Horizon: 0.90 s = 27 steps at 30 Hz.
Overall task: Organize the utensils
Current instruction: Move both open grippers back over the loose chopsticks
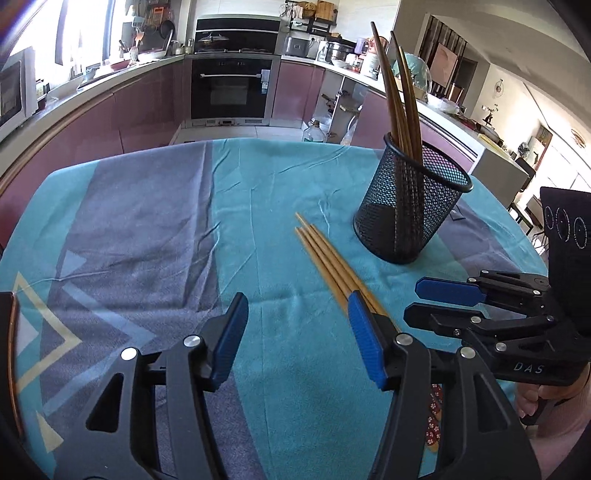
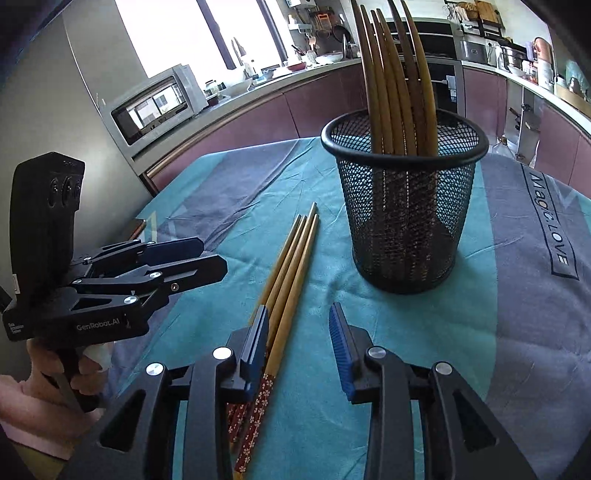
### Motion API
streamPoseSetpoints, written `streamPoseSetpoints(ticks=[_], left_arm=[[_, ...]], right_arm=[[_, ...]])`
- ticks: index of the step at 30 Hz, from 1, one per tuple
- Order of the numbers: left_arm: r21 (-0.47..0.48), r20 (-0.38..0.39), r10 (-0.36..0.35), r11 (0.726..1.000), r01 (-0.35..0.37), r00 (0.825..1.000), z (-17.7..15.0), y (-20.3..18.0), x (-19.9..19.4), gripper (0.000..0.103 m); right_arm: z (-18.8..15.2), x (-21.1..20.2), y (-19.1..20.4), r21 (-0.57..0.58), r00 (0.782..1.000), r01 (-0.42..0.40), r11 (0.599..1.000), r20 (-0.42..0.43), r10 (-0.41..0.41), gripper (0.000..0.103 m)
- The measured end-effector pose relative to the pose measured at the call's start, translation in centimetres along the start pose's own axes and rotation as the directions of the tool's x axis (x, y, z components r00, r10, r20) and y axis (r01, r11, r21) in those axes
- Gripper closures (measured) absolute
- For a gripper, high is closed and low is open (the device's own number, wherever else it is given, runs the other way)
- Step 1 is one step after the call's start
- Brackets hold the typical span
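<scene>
Sunlit kitchen: mauve cabinets (image 1: 147, 107), built-in oven (image 1: 231, 88), bright window (image 2: 177, 33).

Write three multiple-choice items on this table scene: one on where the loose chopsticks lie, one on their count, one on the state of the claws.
1. Where do the loose chopsticks lie?
A. On the cloth beside the mesh cup
B. Inside the mesh cup
C. On the kitchen counter

2. How many loose chopsticks lie there?
A. Two
B. Four
C. Seven

3. What do the two claws hold?
A. Each holds a chopstick
B. One holds the cup
C. Nothing

Key:
1 A: they lie flat on the tablecloth, left of the mesh cup in the right wrist view.
2 B: four tips show side by side.
3 C: the left claw and right claw both stand open, with no pad pressing on anything.
</scene>
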<state>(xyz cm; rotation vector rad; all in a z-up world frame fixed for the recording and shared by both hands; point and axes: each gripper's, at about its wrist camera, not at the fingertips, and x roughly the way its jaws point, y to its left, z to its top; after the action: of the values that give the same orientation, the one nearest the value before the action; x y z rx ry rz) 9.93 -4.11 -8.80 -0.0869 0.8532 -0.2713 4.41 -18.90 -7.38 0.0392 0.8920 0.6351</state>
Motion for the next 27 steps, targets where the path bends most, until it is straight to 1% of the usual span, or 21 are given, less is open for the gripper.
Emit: streamPoseSetpoints(ticks=[8, 17, 22, 27], left_arm=[[0.007, -0.018, -0.001, 1.0, 0.001, 1.0, -0.5, -0.5, 0.5, 0.047], [0.039, -0.036, -0.007, 0.999, 0.008, 0.999, -0.3, -1.7, 1.1, 0.047], [0.061, -0.053, -0.006, 0.998, 0.009, 0.999, -0.4, -2.4, 1.9, 0.047], [0.084, -0.073, -0.004, 0.996, 0.01, 0.997, -0.5, -2.9, 2.8, 0.047]], right_arm=[[-0.5, 1.8, 0.5, -0.004, 0.999, 0.039, 0.999, -0.029, -0.04, 0.073], [-0.4, 2.2, 0.8, -0.026, 0.998, 0.063, 0.998, -0.025, -0.064, 0.074], [-0.3, 2.4, 0.9, -0.039, 0.996, 0.089, 0.995, -0.022, -0.09, 0.074], [-0.3, 2.5, 0.7, -0.038, 0.996, 0.084, 0.996, -0.029, -0.085, 0.074]])
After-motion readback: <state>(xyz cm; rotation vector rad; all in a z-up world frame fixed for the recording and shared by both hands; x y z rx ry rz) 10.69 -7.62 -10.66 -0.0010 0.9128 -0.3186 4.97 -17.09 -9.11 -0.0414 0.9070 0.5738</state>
